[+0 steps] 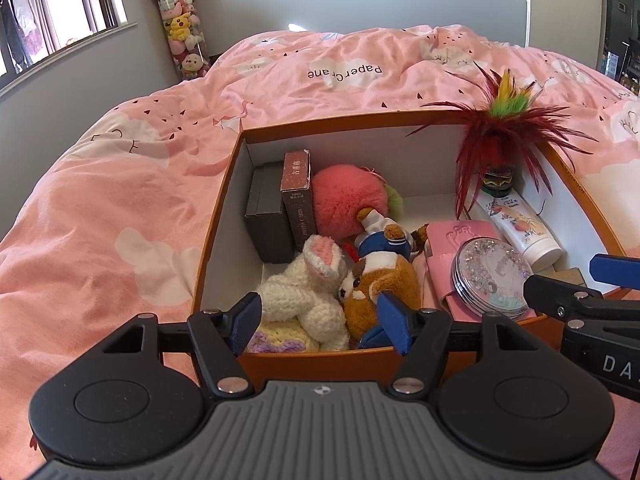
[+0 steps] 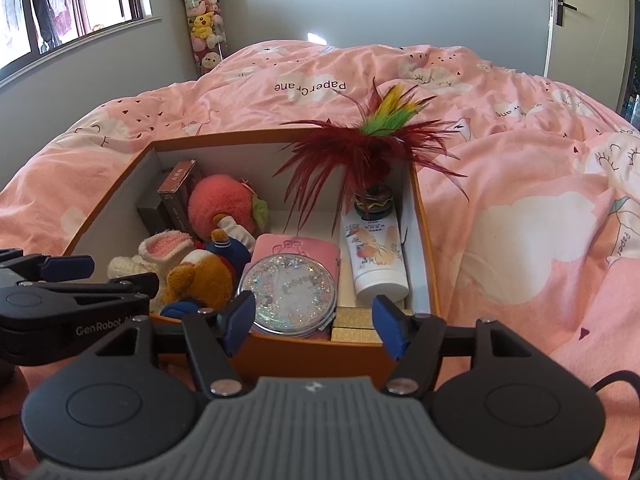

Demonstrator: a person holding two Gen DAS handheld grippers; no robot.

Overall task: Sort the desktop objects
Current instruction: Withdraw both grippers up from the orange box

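The box (image 2: 132,168) sits on the bed (image 2: 520,184), packed with toys at 9 o'clock, a mirror (image 2: 286,296) at 6 and a tube (image 2: 376,256) with a feather toy (image 2: 360,156) at 3, seemingly grouped by kind. Both the left gripper (image 1: 320,320) and right gripper (image 2: 314,324) hover at the near rim, released and empty, so the sorting looks nearly finished.

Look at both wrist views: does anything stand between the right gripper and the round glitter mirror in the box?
Nothing visible does. The right gripper hangs open at the near wall of the orange box, and the glitter mirror lies just beyond that wall, uncovered, on the pink case.
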